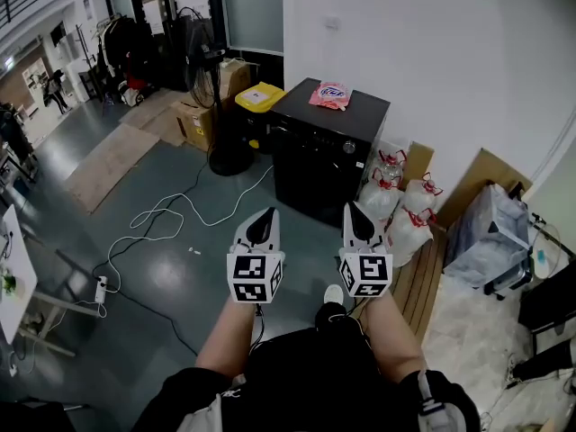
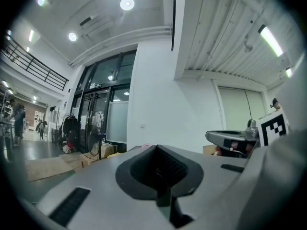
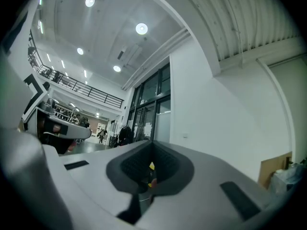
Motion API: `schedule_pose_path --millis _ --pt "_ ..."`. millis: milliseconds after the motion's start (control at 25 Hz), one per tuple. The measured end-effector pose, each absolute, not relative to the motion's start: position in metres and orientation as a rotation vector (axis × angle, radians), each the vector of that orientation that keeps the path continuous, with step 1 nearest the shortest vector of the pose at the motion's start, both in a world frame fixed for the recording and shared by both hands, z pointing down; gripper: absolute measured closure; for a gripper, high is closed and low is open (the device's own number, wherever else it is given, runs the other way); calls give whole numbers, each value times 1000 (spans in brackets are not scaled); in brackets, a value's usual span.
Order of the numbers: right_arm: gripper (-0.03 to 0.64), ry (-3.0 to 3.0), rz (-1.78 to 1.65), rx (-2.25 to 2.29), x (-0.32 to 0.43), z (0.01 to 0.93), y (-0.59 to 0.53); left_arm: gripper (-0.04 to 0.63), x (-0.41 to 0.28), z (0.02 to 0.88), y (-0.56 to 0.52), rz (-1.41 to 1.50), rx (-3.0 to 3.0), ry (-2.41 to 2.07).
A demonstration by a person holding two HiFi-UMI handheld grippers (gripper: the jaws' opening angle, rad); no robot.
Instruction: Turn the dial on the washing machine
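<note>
Right claw [image 1: 355, 212], pressed together and empty, points up-frame toward the small round dial [image 1: 349, 148] on the black boxy washing machine [image 1: 315, 169], nearer it than the likewise closed left claw [image 1: 265, 216].

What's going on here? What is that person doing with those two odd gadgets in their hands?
A person holds a two-jaw tool in each hand, the left gripper and the right gripper, side by side in front of them. Both are shut and empty. Across a stretch of floor stands a black washing machine against the white wall, with a pink packet on top. Neither gripper has reached its dial yet, so the turning has not begun.
</note>
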State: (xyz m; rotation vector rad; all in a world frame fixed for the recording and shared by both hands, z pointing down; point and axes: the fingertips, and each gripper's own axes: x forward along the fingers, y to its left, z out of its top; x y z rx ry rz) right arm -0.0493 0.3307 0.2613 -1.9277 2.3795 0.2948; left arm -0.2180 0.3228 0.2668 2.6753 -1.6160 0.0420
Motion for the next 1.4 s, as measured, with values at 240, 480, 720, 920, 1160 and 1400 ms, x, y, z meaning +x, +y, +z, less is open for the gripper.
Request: schedule_pose_path --millis 240,480,720,920,1160,1400 --pt "617 2368 310 -1923 -38 263 293 583 -211 266 286 21 2699 -1629" --pt "617 2381 273 -1906 -16 282 225 583 -189 279 222 50 2695 -1645" --pt "617 2414 202 -1893 23 309 129 583 -150 300 132 82 2657 -1655" --pt "617 2479 181 -1881 61 321 35 583 -105 310 39 113 2614 -1656" --pt "617 2552 215 -1834 101 319 -60 583 -55 312 -50 134 2580 -1654" --pt "617 2615 171 -1792 133 331 -123 583 -17 323 -107 193 2542 -1669"
